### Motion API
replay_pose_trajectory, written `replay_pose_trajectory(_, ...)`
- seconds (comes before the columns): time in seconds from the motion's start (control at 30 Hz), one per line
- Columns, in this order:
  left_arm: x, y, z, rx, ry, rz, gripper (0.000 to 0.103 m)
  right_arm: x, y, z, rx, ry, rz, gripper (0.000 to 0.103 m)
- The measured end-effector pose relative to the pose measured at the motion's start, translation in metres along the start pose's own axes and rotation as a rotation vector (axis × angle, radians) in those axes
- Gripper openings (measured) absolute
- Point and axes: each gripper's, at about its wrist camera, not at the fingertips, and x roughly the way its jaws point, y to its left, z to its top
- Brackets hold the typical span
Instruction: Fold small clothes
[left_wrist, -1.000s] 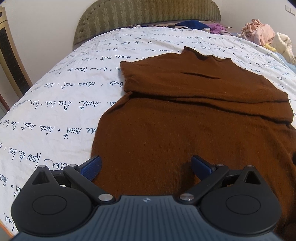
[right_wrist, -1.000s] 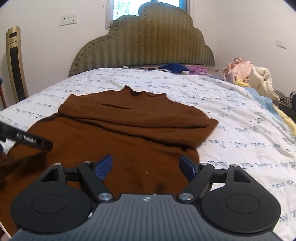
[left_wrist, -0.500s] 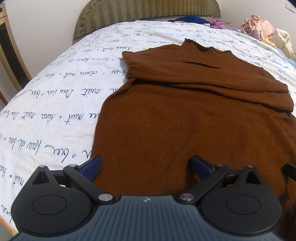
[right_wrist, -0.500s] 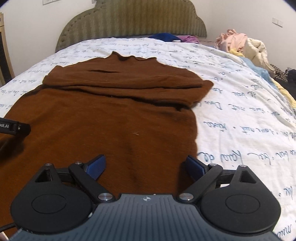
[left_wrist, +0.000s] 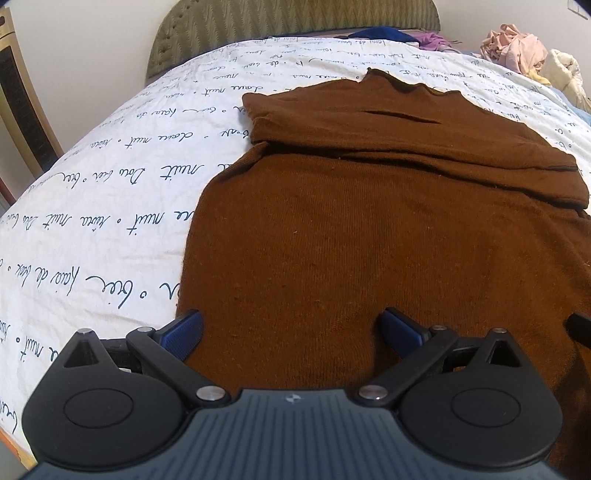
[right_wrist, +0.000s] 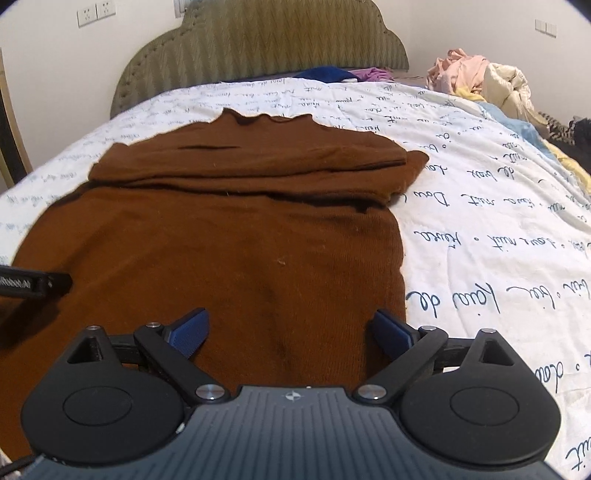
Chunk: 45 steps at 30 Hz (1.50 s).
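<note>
Lining both tools up over the near end of the brown sweater (left_wrist: 369, 240), I judge the step in hand to be taking hold of the hem so the lower body can be carried up toward the collar. The sweater lies flat on the script-printed bedspread (left_wrist: 110, 192), collar toward the headboard (right_wrist: 258, 40), with both sleeves already laid across the chest in a band. My left gripper (left_wrist: 291, 328) stands wide, nothing between its blue pads, which hover above the knit near its left edge. My right gripper (right_wrist: 290, 330) is opening toward its widest, also empty, its pads spanning the cloth close to the sweater's right edge. The hem itself is hidden beneath both tool bodies, so I cannot tell how near it the pads sit. To do this well, I would place each tool close to its own corner, bring one finger under the edge, and catch both layers of knit. Pinching only the top layer would probably let the back drag and bunch. I would close both together and lift evenly, keeping the sleeve band undisturbed. The loose garments piled at the right (right_wrist: 476, 77) are well apart from this work.
</note>
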Motion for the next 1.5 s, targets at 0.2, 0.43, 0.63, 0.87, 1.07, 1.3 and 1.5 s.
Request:
replay_pose_trajectory(0.2,0.001,-0.001,-0.002,0.006,-0.005,0.003,0.103,0.003,0.006,-0.006,-0.043,-0.009,-0.025,0.101)
replay_pose_trajectory(0.43,0.001,0.000,-0.003,0.009,-0.006,0.000,0.103,0.000,0.002,-0.009,-0.036,-0.015,-0.005,0.102)
replay_pose_trajectory(0.63,0.000,0.000,-0.003,0.007,-0.004,0.000,0.103,-0.005,-0.003,-0.009,-0.028,-0.015,0.024,0.101)
replay_pose_trajectory(0.87,-0.010,-0.001,-0.008,0.034,-0.002,0.005,0.103,-0.018,-0.010,-0.010,-0.023,0.006,0.084,0.100)
replay_pose_trajectory(1.07,-0.025,0.007,-0.015,0.052,-0.007,-0.021,0.103,-0.036,-0.014,-0.016,-0.038,0.010,0.102,0.100)
replay_pose_trajectory(1.3,-0.036,0.013,-0.017,0.044,-0.020,-0.007,0.103,-0.081,-0.036,-0.015,0.090,-0.174,0.208,0.100)
replay_pose_trajectory(1.5,-0.039,0.014,-0.018,0.038,-0.018,-0.007,0.103,-0.090,-0.049,-0.007,0.188,-0.111,0.347,0.102)
